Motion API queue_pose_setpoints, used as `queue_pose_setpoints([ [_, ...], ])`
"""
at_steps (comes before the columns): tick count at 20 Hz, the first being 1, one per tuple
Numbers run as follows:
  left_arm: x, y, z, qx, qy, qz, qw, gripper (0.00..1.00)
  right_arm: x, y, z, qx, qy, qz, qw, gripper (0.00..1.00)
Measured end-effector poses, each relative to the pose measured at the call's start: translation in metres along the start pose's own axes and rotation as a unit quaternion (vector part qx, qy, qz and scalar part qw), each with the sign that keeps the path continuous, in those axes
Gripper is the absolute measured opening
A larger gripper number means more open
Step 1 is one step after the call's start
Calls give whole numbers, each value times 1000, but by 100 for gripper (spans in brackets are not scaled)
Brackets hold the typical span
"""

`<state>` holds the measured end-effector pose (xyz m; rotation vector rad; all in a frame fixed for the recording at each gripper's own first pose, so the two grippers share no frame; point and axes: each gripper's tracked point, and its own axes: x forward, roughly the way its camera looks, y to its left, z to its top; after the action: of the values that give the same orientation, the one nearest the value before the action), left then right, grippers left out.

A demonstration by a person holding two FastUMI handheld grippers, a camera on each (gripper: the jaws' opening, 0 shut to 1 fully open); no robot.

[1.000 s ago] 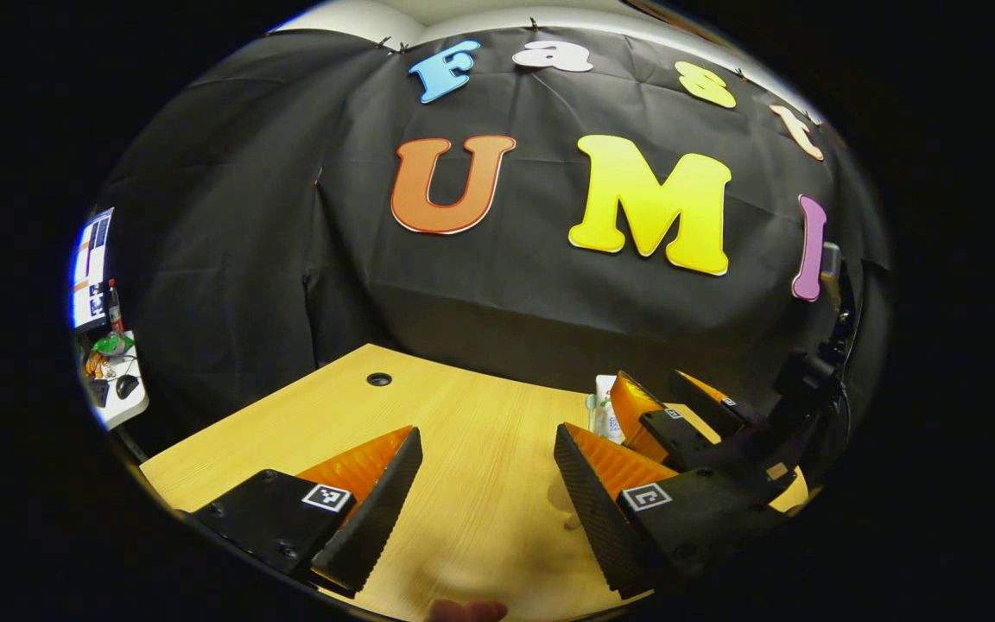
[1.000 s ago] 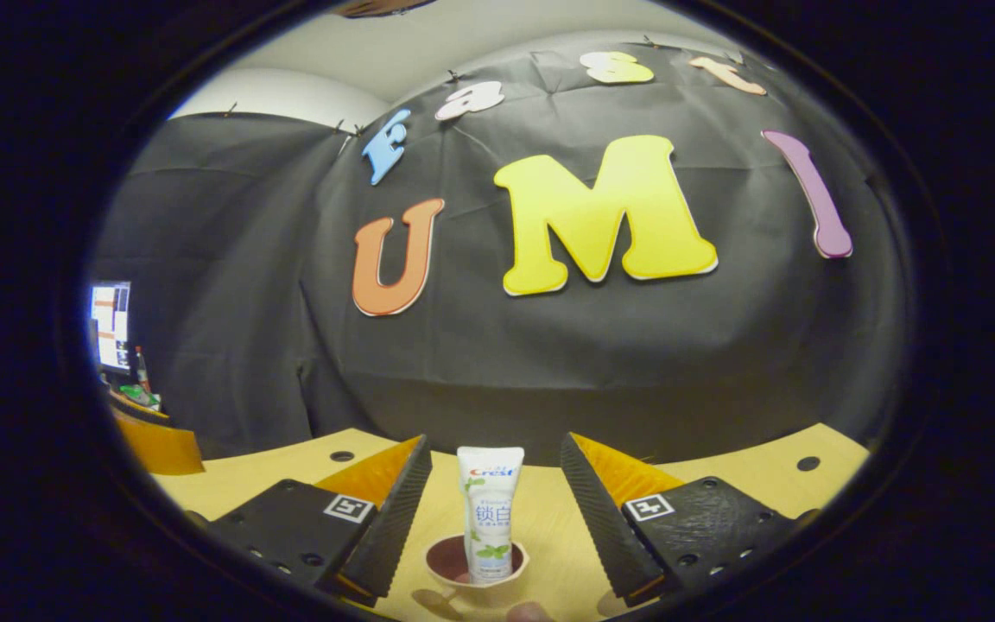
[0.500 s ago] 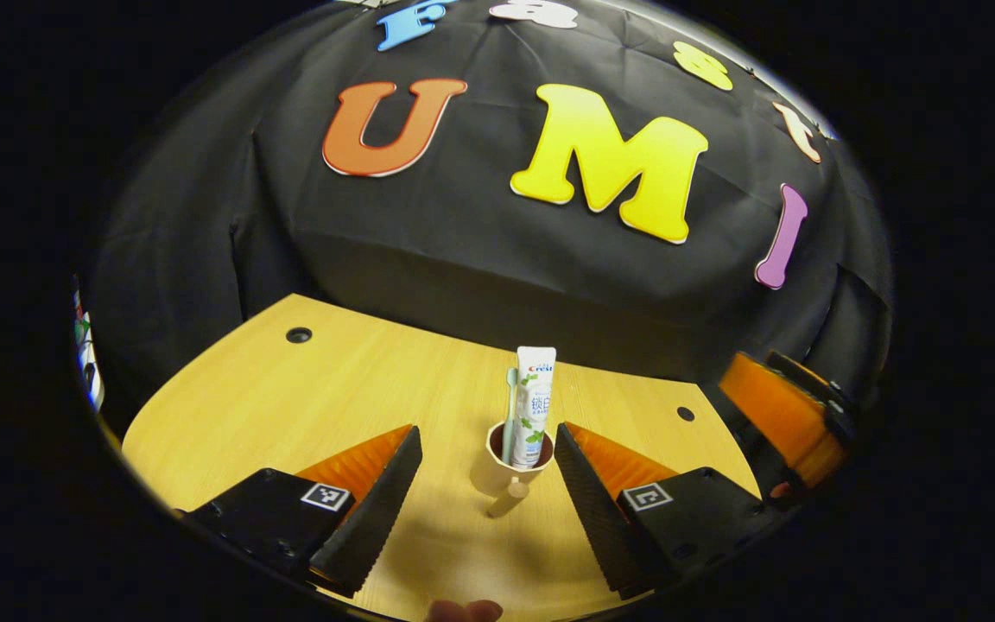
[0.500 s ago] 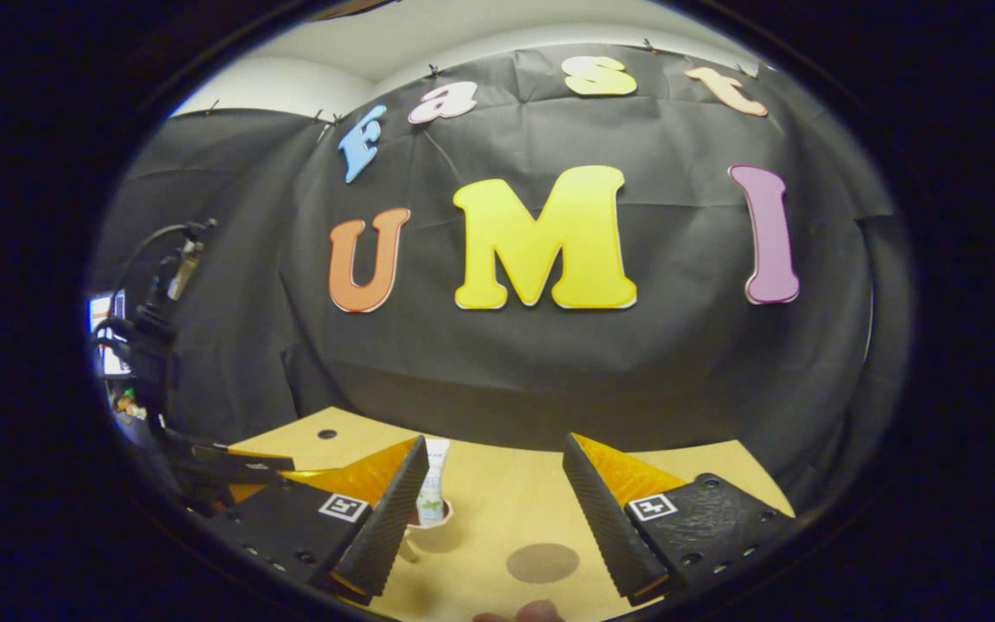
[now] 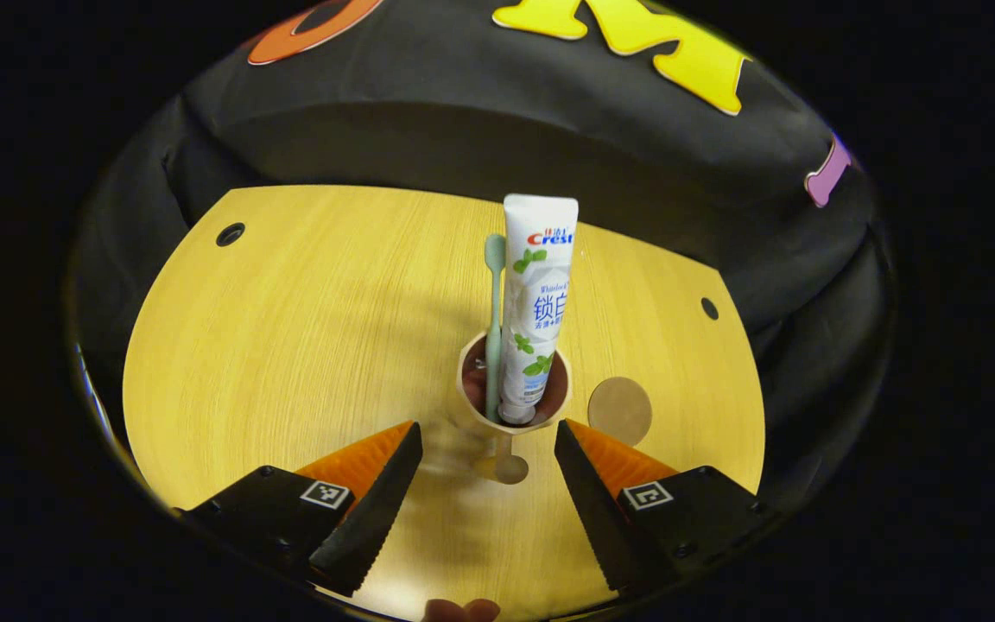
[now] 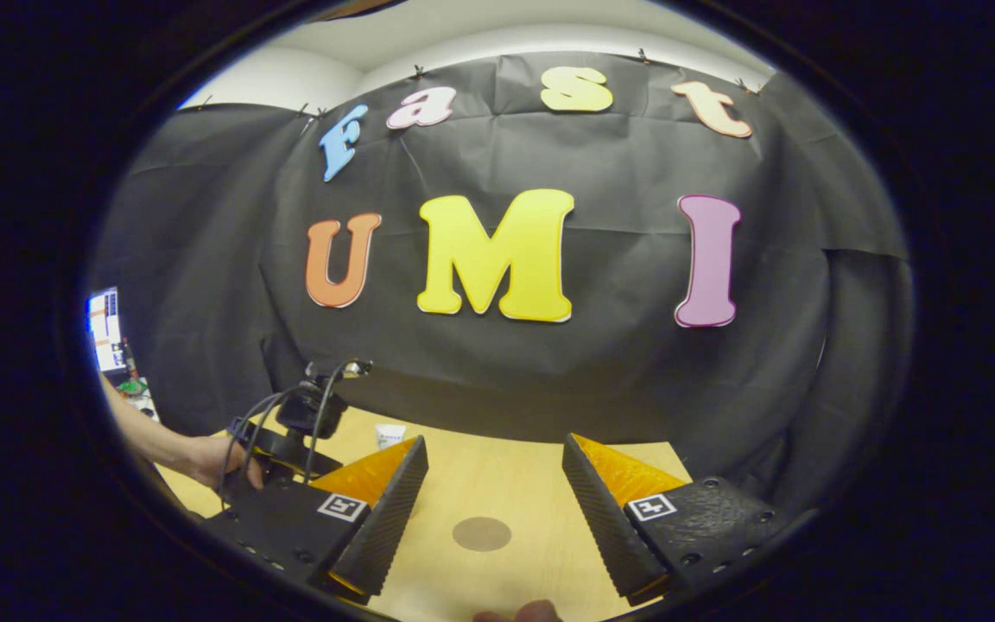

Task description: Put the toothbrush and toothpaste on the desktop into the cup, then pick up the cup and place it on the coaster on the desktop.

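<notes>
Brush [image 5: 494, 320] and paste [image 5: 535, 302] are both standing upright in the cup [image 5: 510, 393], so the loading step looks done. The step in hand is picking up the cup.

Left claw [image 5: 487, 484] is hanging released just short of the cup, jaws spread wide, the cup sitting centred ahead of the gap. The cup handle [image 5: 508, 462] is pointing toward the claw. The coaster [image 5: 619, 409] is lying flat on the counter [image 5: 290, 328], just beside the cup on its right, not touching.

Right claw [image 6: 494, 505] is released too, holding nothing, hovering over its own look at the coaster [image 6: 481, 533]. A hand [image 6: 221, 458] is holding the left unit off to its left.

Next move, my guess: push the left claw forward around the cup, clench, lift, shift right onto the coaster. Tall paste makes it top-heavy, so keep it level.

Hard to make out: the cup's near wall is blurred, and the brush head blends into the paste. In the right gripper view only the paste top [image 6: 390, 434] is peeking over a finger.
</notes>
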<state>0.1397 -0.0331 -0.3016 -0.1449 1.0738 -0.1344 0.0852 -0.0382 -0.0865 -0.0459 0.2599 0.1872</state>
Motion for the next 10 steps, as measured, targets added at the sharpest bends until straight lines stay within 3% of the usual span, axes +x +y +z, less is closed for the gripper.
queue_pose_setpoints([
  [8,-5,-12,-18,31,81,4,996,98,10,-11,-23,10,38,-3,999,93],
  [10,-13,-14,-21,31,91,5,995,89,13,-15,-22,9,39,-6,999,94],
])
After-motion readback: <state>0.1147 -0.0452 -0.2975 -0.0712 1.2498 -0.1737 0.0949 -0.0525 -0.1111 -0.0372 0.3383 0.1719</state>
